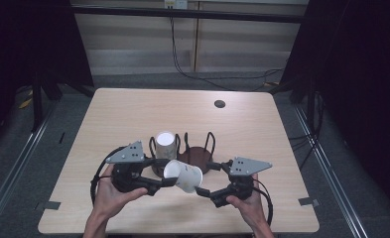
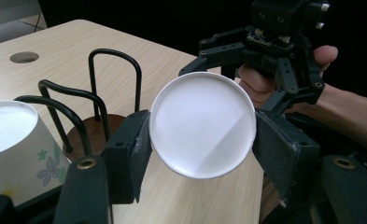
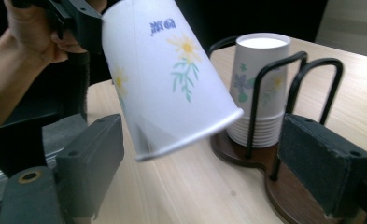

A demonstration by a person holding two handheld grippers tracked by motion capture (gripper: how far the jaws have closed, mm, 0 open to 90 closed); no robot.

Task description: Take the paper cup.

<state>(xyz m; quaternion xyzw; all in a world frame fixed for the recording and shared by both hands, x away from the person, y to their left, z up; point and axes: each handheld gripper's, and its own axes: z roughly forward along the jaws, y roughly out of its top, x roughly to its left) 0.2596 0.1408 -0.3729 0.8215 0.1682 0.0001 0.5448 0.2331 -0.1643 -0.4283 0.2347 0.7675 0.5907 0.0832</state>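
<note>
Paper cup (image 1: 183, 175) held on its side, base toward the left hand-held gripper (image 1: 162, 182).
White, flower-printed; left jaws clamp its base, right hand-held gripper (image 1: 202, 191) spread wide around the rim end.

Light falls from above onto the table (image 1: 133, 114) beyond my fingers, which is evenly bright, while both sides sink into near black. Between my left fingers the cup's white base (image 2: 203, 125) glares, crossed by a soft diagonal shadow. My own jaws, nearest each lens, look soft and slightly blurred.
</note>
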